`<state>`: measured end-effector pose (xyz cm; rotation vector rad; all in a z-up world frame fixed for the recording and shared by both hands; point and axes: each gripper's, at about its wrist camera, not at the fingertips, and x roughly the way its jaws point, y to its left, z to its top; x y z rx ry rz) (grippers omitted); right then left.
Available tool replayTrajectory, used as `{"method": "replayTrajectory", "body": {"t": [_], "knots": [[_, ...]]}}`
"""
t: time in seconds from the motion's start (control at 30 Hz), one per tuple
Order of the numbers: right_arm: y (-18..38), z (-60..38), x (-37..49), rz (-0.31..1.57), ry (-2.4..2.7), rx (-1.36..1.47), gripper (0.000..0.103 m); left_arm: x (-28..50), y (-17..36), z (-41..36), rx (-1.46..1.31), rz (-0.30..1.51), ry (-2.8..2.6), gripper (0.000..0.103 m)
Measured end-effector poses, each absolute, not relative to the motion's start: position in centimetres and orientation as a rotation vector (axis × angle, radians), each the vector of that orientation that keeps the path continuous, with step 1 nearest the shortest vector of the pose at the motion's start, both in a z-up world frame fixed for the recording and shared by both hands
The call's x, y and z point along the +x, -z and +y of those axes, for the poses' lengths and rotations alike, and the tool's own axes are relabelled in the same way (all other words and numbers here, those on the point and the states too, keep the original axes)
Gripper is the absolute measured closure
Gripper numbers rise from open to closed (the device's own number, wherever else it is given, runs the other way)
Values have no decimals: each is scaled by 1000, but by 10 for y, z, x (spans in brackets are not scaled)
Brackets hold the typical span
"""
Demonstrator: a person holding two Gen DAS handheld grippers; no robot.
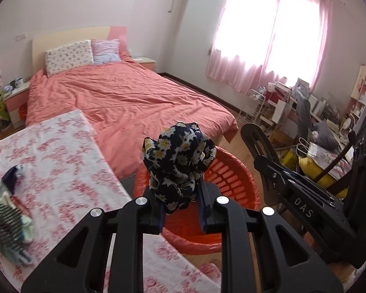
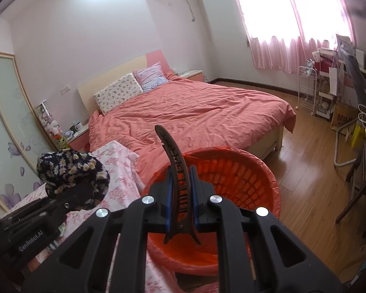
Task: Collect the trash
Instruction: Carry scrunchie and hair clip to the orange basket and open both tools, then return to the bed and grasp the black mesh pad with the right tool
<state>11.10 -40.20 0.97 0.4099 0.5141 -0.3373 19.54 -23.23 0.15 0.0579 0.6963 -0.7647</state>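
Observation:
My left gripper [image 1: 180, 195] is shut on a dark floral scrunchie [image 1: 178, 163] and holds it above the near rim of the orange basket [image 1: 229, 173]. My right gripper [image 2: 180, 195] is shut on a dark brown hair clip [image 2: 175, 166], held upright over the same orange basket [image 2: 234, 178]. The right gripper and its clip also show in the left wrist view [image 1: 258, 144], to the right of the basket. The left gripper with the scrunchie shows in the right wrist view [image 2: 70, 173], to the left.
A table with a pink floral cloth [image 1: 53, 161] is at the left, with socks and small items [image 1: 9, 210] on it. A bed with an orange cover [image 1: 124, 97] lies behind. A cluttered desk and chair [image 1: 317, 131] stand at the right on a wooden floor [image 2: 312, 171].

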Motion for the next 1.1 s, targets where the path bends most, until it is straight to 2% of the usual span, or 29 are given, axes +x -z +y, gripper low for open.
{"method": "replayTrajectory", "body": {"t": [0.57, 0.63, 0.7, 0.73, 0.77, 0.83, 0.93, 1.03, 1.1], "knots": [[46, -459, 146, 603, 352, 555, 89, 214, 39, -291, 110, 830, 797, 80], [49, -461, 151, 613, 356, 565, 89, 216, 42, -291, 113, 839, 786, 74], [53, -466, 154, 625, 345, 584, 84, 217, 44, -291, 110, 851, 776, 55], [53, -469, 155, 626, 341, 595, 81, 217, 45, -289, 101, 860, 772, 52], [53, -469, 156, 626, 341, 610, 71, 218, 46, -289, 99, 861, 769, 48], [53, -470, 154, 620, 350, 621, 65, 219, 45, -284, 105, 861, 752, 47], [49, -469, 148, 608, 364, 618, 65, 220, 41, -272, 96, 857, 723, 46], [37, -463, 140, 585, 387, 576, 59, 219, 31, -256, 92, 825, 688, 46], [26, -456, 136, 566, 398, 536, 55, 215, 23, -239, 97, 794, 642, 40]]}}
